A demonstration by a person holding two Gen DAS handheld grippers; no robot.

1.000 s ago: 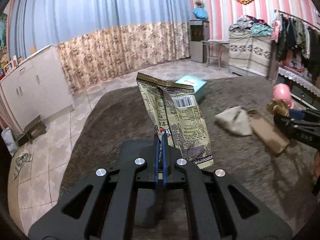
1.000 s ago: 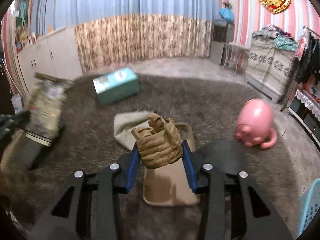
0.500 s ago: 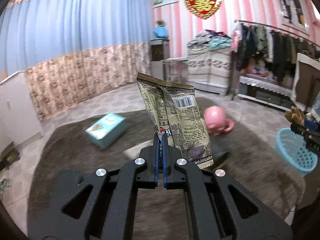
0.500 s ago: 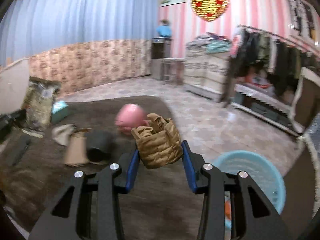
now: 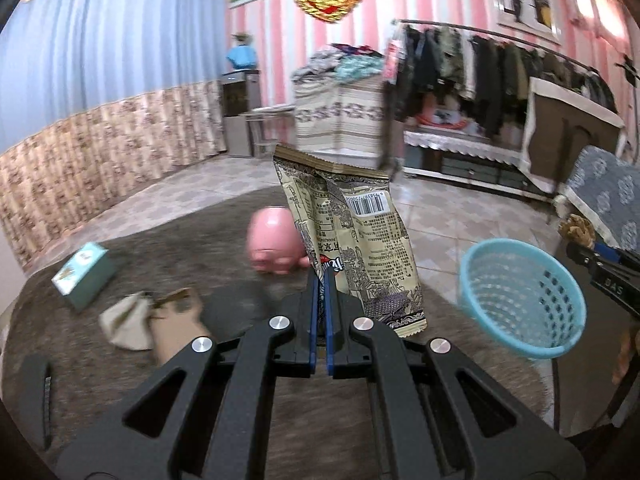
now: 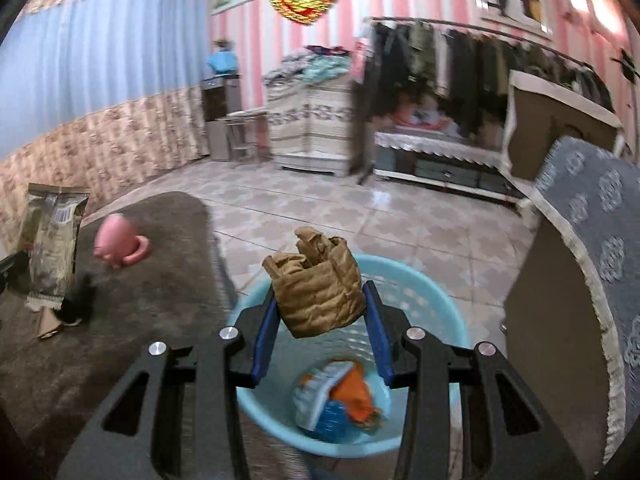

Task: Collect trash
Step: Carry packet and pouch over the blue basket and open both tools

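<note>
Change since earlier frames: both views had swung off the brown shaggy carpet (image 5: 100,392) toward the round light-blue perforated plastic basket (image 6: 452,312); a second before, neither view showed that basket, and the right wrist view had faced the carpet's litter.
Right gripper (image 6: 320,320): jaws part-way apart and clamped on a crumpled tan paper bag (image 6: 318,290), one blue pad against each side.
Key relation: the tan bag hung directly over the basket's mouth, the gripper angled downward, so release seemed the only move left for this hand.
Left gripper (image 5: 320,300): blue pads pressed together on the lower edge of a flat beige printed snack wrapper (image 5: 352,236) bearing a barcode.
Wrapper axis: long axis upright, rising from the pads; sealed top edge uppermost.
Basket from left gripper: ahead and to the right in the left wrist view (image 5: 520,300), beside the carpet's edge and apart from the wrapper.
Nearer hand: right, judged from its position above the rim; the left had a sideways reach yet to make.
Basket contents: one blue-and-white packet (image 6: 320,404) and one orange crumpled piece (image 6: 356,392) on the bottom.
Count, held trash: two pieces, one per gripper.
Count, baskets: one.
Count, carpet items: one pink pig-shaped figure (image 5: 274,240), one teal rectangular carton (image 5: 82,276), one pale crumpled cloth pouch (image 5: 128,322), one flat brown cardboard piece (image 5: 178,330).
</note>
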